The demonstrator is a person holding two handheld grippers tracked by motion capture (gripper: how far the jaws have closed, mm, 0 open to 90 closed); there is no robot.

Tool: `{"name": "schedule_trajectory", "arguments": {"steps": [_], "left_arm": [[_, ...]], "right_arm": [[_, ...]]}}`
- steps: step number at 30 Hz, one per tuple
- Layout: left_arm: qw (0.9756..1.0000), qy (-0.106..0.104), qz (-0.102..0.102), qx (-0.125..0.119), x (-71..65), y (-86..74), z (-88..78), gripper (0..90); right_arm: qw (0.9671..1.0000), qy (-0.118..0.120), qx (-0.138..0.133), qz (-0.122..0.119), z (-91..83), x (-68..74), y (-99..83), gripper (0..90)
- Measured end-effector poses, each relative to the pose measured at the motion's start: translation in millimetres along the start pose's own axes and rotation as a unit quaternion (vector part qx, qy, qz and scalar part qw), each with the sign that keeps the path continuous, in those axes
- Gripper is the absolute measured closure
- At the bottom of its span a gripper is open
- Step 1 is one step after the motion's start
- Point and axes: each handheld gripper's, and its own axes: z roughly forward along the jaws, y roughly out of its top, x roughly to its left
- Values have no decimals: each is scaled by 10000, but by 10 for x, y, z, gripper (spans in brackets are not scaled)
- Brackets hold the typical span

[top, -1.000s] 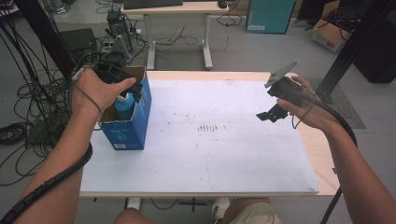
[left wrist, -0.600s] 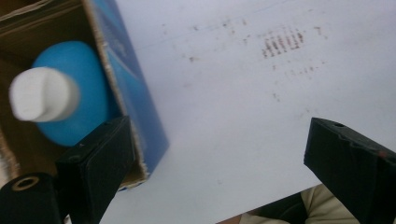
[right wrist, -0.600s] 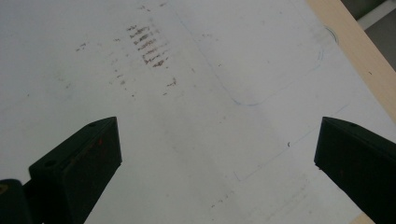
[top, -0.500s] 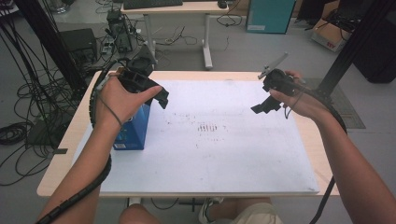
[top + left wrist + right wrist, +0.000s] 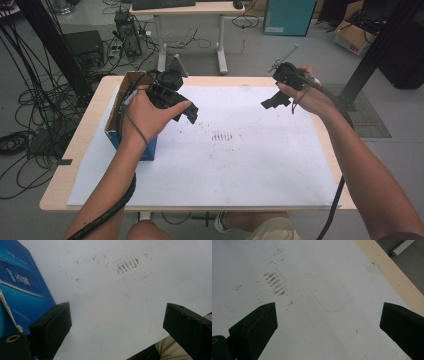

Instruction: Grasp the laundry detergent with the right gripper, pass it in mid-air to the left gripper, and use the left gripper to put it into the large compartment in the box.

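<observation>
A blue cardboard box [image 5: 148, 149] with an open top stands at the left of the table, and its blue side [image 5: 22, 290] fills the left of the left gripper view. My left gripper [image 5: 186, 113] hovers just right of the box over the white sheet [image 5: 240, 165]. Its jaws have just opened a little wider and now stand wide apart [image 5: 117, 327] with nothing between them. My right gripper [image 5: 270, 102] hangs over the sheet's far right part, open [image 5: 327, 327] and empty. The hand hides the box's inside.
Brown smudge marks [image 5: 222, 136] lie mid-sheet. The bare wooden table edge [image 5: 387, 272] runs to the right of the sheet. Cables [image 5: 30, 135] trail on the floor at left, and a second desk [image 5: 190, 10] stands beyond the table.
My left hand has come away from above the box and moved right over the sheet. My right hand has shifted a little farther away and to the left.
</observation>
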Motion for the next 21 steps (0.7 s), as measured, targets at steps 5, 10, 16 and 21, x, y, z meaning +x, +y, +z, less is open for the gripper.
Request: {"name": "schedule_trajectory", "arguments": {"steps": [5, 10, 16, 21], "left_arm": [[10000, -31, 43, -15, -4, 3, 46, 86], [9999, -31, 126, -3, -23, 14, 85, 86], [9998, -62, 190, -3, -44, 25, 114, 86], [9997, -104, 215, 32, -66, 25, 157, 86]], "right_arm": [[9999, -16, 124, -29, 100, -55, 89, 10], [9998, 25, 180, 74, 157, -95, 144, 9], [9997, 13, 196, 123, 183, -138, 194, 9], [9996, -21, 229, 177, 185, -167, 196, 9]]}}
